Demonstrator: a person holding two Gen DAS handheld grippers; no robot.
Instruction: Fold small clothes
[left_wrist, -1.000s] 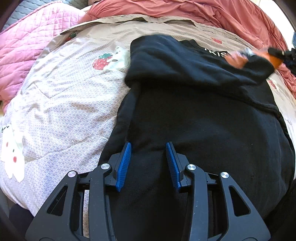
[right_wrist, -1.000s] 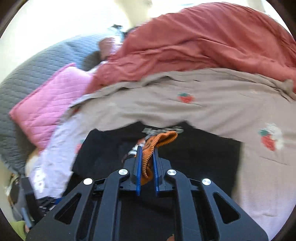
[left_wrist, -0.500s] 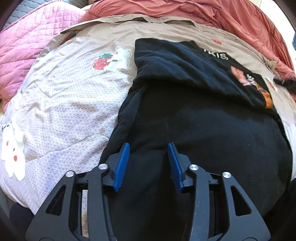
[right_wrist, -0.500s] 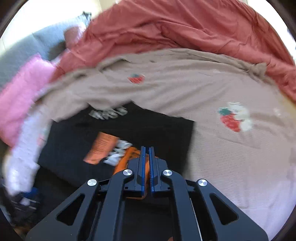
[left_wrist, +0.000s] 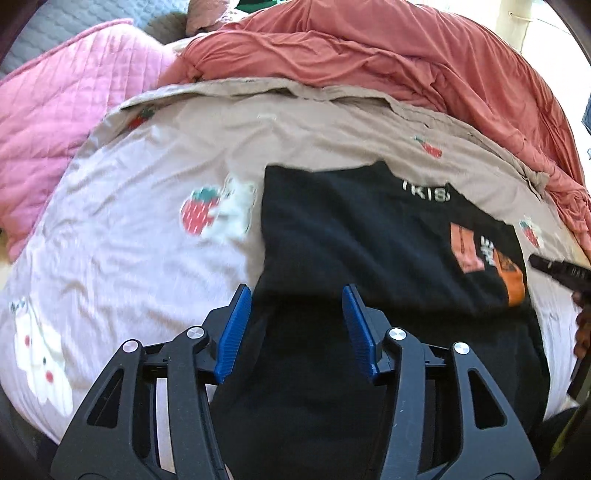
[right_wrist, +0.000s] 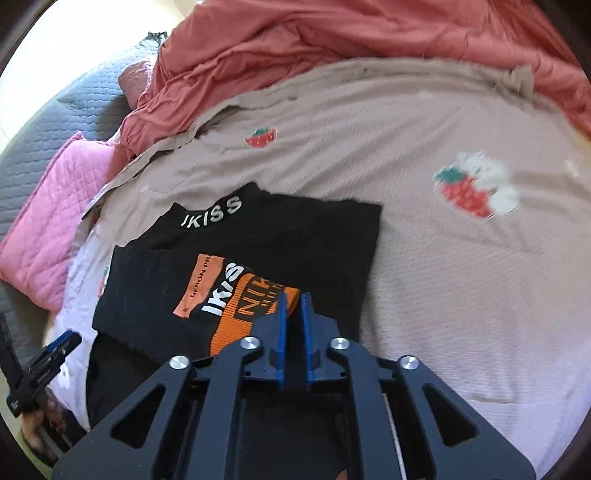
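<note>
A black sweatshirt (left_wrist: 369, 240) with white "IKISS" lettering lies partly folded on the bed. One sleeve, with an orange print and an orange ribbed cuff (right_wrist: 240, 317), is laid across its chest. My left gripper (left_wrist: 294, 291) hovers above the near black part, its jaws opening wide with nothing pinched between the pads. My right gripper (right_wrist: 294, 295) sits low at the cuff's end. Its jaws are opening by a narrow dark gap, and the cuff lies flat at the tips. Each gripper shows at the edge of the other view, the right gripper (left_wrist: 554, 267) and the left gripper (right_wrist: 55, 350).
The beige sheet (right_wrist: 424, 277) with strawberry prints covers the bed all round the sweatshirt. A rust-red blanket (left_wrist: 406, 55) is bunched at the far side, with a pink quilted pillow (left_wrist: 55, 110) at the far left. A person's hand (left_wrist: 581, 328) shows at the right edge.
The right gripper carried the orange-cuffed sleeve down across the sweatshirt and laid it flat, then its jaws parted slightly. The left gripper rose and pulled back as its jaws widened.
</note>
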